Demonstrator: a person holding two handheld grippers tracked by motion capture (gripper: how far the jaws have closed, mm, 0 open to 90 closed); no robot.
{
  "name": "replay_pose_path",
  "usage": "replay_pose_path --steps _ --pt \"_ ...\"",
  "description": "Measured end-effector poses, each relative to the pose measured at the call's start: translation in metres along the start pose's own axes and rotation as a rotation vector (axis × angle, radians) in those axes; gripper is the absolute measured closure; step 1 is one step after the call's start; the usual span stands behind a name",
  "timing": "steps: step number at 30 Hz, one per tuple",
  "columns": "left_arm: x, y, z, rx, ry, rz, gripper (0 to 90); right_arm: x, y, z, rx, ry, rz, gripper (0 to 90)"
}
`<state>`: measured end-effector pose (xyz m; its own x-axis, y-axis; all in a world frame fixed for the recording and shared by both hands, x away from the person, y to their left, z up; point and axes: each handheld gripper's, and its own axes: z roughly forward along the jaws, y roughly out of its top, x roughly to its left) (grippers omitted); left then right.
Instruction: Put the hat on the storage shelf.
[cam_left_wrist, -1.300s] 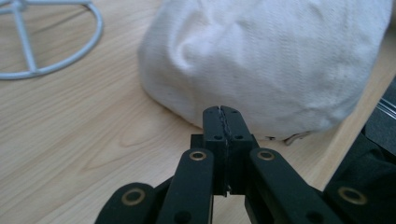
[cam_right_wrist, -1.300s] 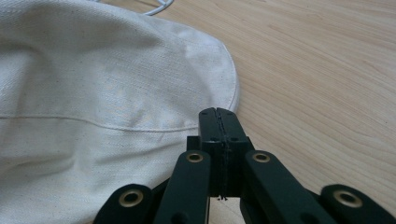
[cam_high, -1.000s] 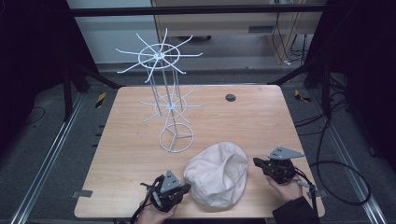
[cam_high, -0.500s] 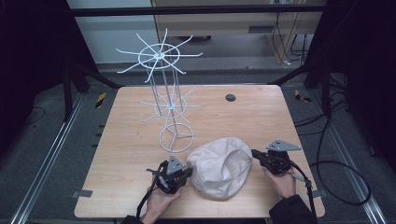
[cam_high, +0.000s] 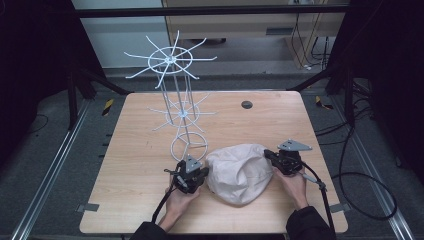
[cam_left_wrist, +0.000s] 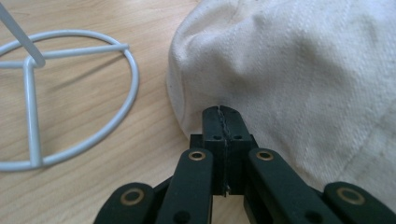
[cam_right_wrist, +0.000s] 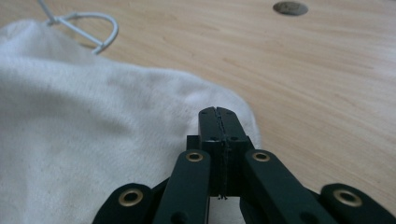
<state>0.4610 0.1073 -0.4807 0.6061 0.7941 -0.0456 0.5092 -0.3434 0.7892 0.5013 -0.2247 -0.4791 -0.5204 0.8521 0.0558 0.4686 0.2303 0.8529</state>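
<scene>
High view: cream cloth hat (cam_high: 239, 171) is lying on the light wooden table (cam_high: 125, 165), near the white wire rack (cam_high: 181, 118).
Left gripper (cam_high: 196, 178): jaws are pressing together at the hat's edge, whether pinching cloth unclear.
Right gripper (cam_high: 276, 157): likewise closed against the opposite edge.

The white wire rack (cam_high: 175, 95) stands at the far left of the table (cam_high: 280, 125), and its spokes reach out above the wood. A small dark disc (cam_high: 246, 104) lies far right. The cream cloth hat (cam_high: 240, 170) blocks the near middle. The right side is open.
</scene>
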Motion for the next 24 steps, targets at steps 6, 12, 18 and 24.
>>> replay_pose_path --steps 6,12,18,24 --pt "0.002 0.002 0.006 0.002 0.003 0.008 89.8 0.001 -0.007 -0.004 0.071 0.056 -0.024 90.0" --pt "0.001 0.002 0.008 0.001 -0.009 0.013 89.8 0.008 -0.015 -0.017 0.123 0.095 -0.077 90.0" --pt "0.001 0.007 0.015 0.006 -0.011 0.01 89.8 0.019 -0.023 -0.027 0.137 0.117 -0.11 90.0" --pt "0.005 0.014 0.021 0.008 -0.015 0.002 89.9 0.028 -0.032 -0.038 0.14 0.152 -0.104 90.0"
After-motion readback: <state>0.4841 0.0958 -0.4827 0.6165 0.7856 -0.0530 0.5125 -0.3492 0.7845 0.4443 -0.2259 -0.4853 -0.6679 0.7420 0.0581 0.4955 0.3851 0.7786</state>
